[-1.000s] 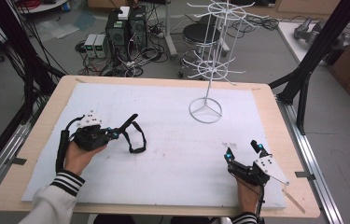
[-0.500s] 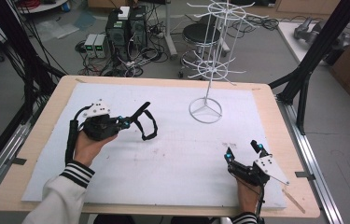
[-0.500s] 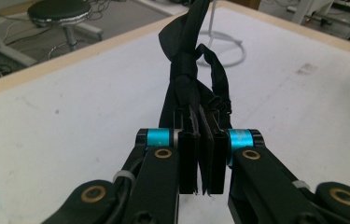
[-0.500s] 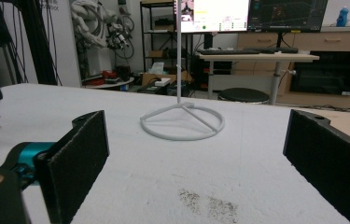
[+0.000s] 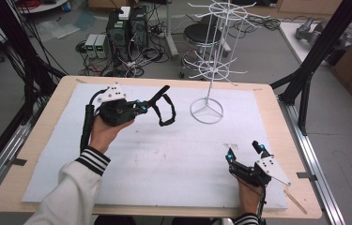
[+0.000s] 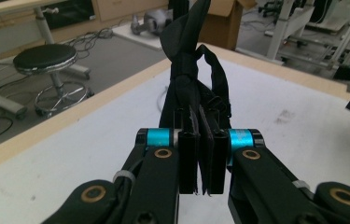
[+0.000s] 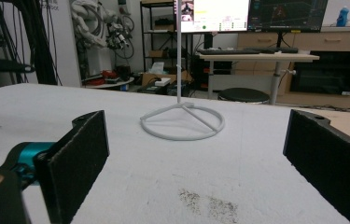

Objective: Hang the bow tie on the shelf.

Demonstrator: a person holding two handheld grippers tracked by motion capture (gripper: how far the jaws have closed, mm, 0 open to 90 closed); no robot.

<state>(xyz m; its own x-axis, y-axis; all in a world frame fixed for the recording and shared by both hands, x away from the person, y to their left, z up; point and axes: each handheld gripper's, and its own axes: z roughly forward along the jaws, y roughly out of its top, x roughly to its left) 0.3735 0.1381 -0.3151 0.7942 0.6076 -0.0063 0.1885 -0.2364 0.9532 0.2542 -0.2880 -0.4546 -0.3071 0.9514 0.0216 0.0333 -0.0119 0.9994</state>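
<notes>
My left tongs (image 5: 151,104): clamped on black strap (image 5: 165,110), raised over table (image 5: 267,101). My right tongs (image 5: 245,152): spread wide, empty, facing white wire rack (image 5: 207,70).

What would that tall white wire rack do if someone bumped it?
The white wire rack would probably tip or wobble: it rises tall on one thin pole from a small ring base. It likely weighs little, being all thin wire, so it might also slide on the white mat.

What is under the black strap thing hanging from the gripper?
Under the black strap, which hangs from the shut left gripper, lies the white mat, bare there. The strap's gripped end is hidden between the jaws.
</notes>
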